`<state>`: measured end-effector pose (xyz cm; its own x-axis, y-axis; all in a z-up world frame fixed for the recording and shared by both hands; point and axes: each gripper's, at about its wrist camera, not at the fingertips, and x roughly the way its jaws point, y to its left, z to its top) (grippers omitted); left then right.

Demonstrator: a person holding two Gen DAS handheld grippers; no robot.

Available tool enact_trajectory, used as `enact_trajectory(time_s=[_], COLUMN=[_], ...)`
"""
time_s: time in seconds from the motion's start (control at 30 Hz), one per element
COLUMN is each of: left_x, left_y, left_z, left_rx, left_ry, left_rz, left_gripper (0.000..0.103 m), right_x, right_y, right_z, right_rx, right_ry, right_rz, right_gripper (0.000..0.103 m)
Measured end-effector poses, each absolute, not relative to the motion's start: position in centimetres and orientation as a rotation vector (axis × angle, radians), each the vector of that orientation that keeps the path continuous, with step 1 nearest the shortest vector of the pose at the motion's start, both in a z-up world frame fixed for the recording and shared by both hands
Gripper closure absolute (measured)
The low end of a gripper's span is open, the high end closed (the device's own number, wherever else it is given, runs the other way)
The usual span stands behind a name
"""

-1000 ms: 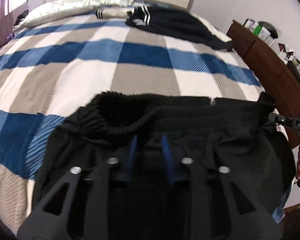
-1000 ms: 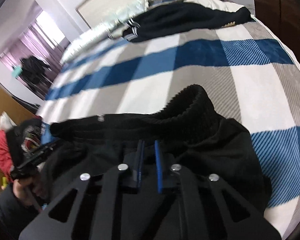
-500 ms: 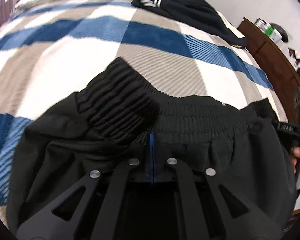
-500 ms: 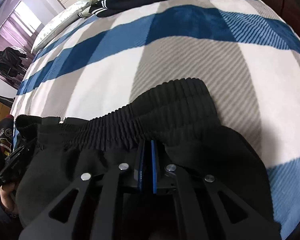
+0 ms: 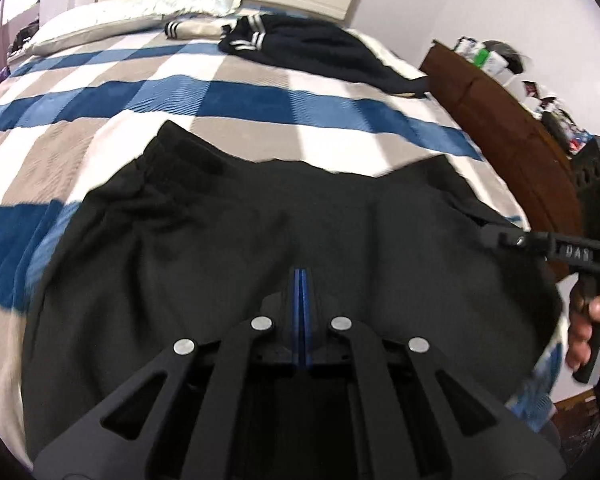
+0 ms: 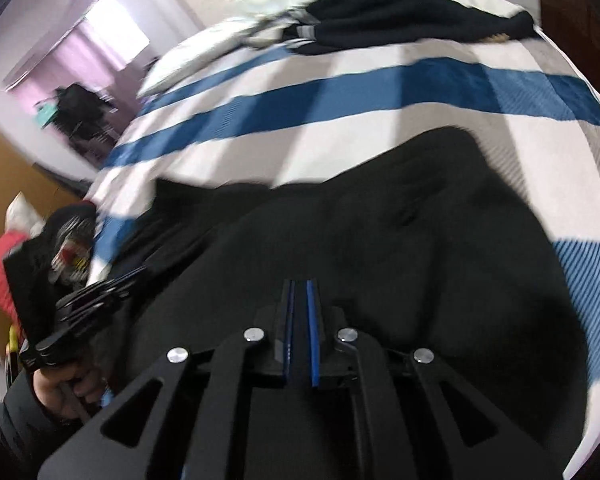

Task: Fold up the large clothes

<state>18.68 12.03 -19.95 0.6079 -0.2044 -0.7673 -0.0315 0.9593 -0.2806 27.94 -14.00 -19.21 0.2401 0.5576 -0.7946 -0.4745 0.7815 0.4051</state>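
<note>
A pair of black trousers (image 5: 228, 240) with an elastic waistband lies spread on the checked bed cover (image 5: 240, 100); it also shows in the right wrist view (image 6: 400, 248). My left gripper (image 5: 301, 276) is shut on the trousers' black fabric near me. My right gripper (image 6: 299, 286) is shut on the same fabric, with a thin layer between its blue pads. Each gripper appears at the side of the other's view: the right one (image 5: 540, 242), the left one (image 6: 96, 296).
A dark jacket with white stripes (image 5: 312, 48) lies at the far end of the bed by a pillow (image 5: 112, 24). A brown dresser (image 5: 512, 140) with small items stands at the right. A wooden cabinet (image 6: 16, 176) stands left of the bed.
Both grippers have closed on the trousers near the waistband and pulled them back toward me. The waistband edge now lies flatter and farther from the fingers.
</note>
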Motion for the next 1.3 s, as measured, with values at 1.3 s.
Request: enact_trajectory(time_s=[1.3], left_x=[10.8], left_y=[14.1], left_z=[-25.5], left_rx=[-0.336], left_ry=[1.008], left_rz=[0.019], left_gripper=[0.1], right_x=[20.9], right_y=[-20.7], right_z=[-26.5], right_rx=[0.045], right_ry=[1.079], right_rz=[0.464], right_gripper=[0.07])
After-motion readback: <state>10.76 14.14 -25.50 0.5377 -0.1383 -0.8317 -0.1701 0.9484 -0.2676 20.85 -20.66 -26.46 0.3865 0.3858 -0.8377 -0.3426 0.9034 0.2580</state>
